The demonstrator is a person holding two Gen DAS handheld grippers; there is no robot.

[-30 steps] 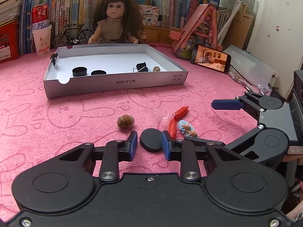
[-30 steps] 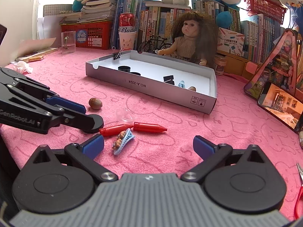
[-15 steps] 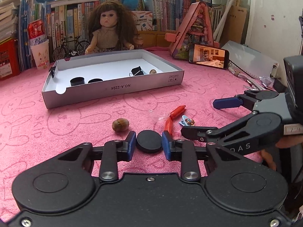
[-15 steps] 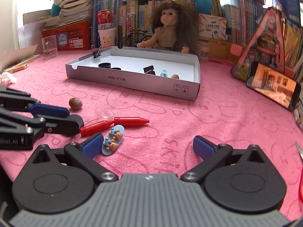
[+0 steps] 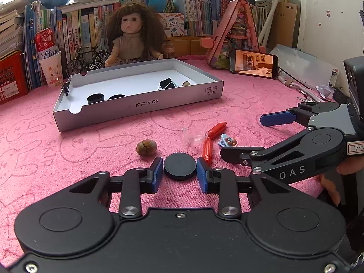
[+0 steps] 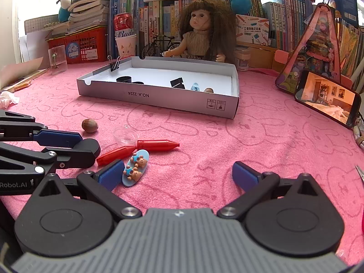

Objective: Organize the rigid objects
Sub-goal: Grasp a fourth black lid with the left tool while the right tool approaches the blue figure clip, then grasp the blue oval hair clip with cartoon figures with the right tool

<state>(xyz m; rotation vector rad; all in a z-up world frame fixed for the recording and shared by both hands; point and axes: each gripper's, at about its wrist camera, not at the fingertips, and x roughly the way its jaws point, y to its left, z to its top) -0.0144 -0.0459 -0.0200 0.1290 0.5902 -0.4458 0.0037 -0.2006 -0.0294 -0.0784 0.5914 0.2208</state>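
A: Left gripper (image 5: 180, 174) low over the pink mat (image 5: 68, 159). Jaws opening, black disc (image 5: 180, 166) between the blue pads; a thin gap shows each side, so no squeeze on it now.

B: Right gripper (image 6: 177, 175)?

A: Spread wide, nothing between its fingers. The bear hair clip (image 6: 135, 167) lies just beside its left pad, at about 10 o'clock in the right wrist view.

B: Loose items?

A: In the left wrist view: nut (image 5: 146, 147) at 11 o'clock from the disc, 2 red crayons (image 5: 207, 147) at 1 o'clock, a clear plastic cup (image 5: 193, 137) next to them. All on the mat, apart from the tray.

B: Tray?

A: White cardboard tray (image 5: 141, 108) at 12 o'clock, well beyond the disc. Inside: 2 black round pieces (image 5: 95, 97) at the left end, a binder clip (image 5: 167, 83) and a small nut (image 5: 186, 83) toward the right. The right wrist view adds a pale blue item (image 6: 195, 86) beside that nut. Another binder clip (image 6: 115, 64) grips the tray's far left rim.

B: Behind it?

A: Doll (image 5: 133, 41) sitting at the tray's far edge.
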